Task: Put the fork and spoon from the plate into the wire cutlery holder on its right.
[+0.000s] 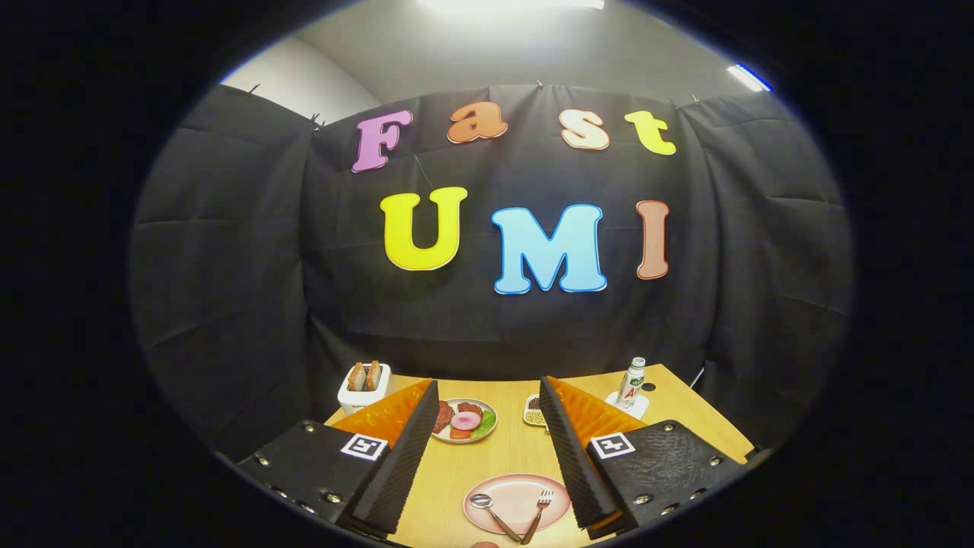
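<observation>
Spoon (487, 510) and fork (539, 508) lying on pink plate (517, 495), bowl and tines pointing away, handles crossing at the near rim. Plate resting on wooden desk (506, 455) close to its near edge, between and just below the fingers. Bare desk surface open between this plate and the food plate (464, 420) farther back. Beyond that: white toaster (364, 387) with two bread slices at the back left corner, small dish of beans (535, 412) partly behind the right finger, bottle (630, 383) on a white coaster near the back right edge, label too small to read. Gripper (491, 445) spread wide, released, holding nothing, touching nothing. Square black-and-white markers on both finger bodies. Wire cutlery holder hidden, place not tellable.
</observation>
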Tool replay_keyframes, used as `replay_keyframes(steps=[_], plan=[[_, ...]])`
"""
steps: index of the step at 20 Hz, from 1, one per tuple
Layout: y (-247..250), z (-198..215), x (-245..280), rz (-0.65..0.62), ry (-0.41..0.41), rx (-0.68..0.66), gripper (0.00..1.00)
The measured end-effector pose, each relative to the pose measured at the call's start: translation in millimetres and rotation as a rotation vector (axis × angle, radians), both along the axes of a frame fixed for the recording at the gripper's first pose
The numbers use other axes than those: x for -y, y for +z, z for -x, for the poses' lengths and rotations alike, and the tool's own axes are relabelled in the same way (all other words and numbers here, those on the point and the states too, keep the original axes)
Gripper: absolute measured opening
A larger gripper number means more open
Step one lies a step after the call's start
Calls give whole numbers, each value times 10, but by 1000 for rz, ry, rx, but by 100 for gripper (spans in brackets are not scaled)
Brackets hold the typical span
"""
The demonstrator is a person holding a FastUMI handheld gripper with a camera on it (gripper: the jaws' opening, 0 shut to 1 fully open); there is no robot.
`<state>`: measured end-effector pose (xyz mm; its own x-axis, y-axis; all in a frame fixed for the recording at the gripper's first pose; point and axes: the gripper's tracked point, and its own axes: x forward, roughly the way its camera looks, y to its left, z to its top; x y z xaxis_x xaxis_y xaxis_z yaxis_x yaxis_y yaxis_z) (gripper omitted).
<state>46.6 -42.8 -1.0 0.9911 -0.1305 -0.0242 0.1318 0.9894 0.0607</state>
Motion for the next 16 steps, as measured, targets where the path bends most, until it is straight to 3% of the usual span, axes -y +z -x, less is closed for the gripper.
replay_keyframes(steps=[6, 16], plan=[[-311, -197, 126, -20, -29, -89, 82], [-1759, -426, 437, -65, -122, -550, 83]])
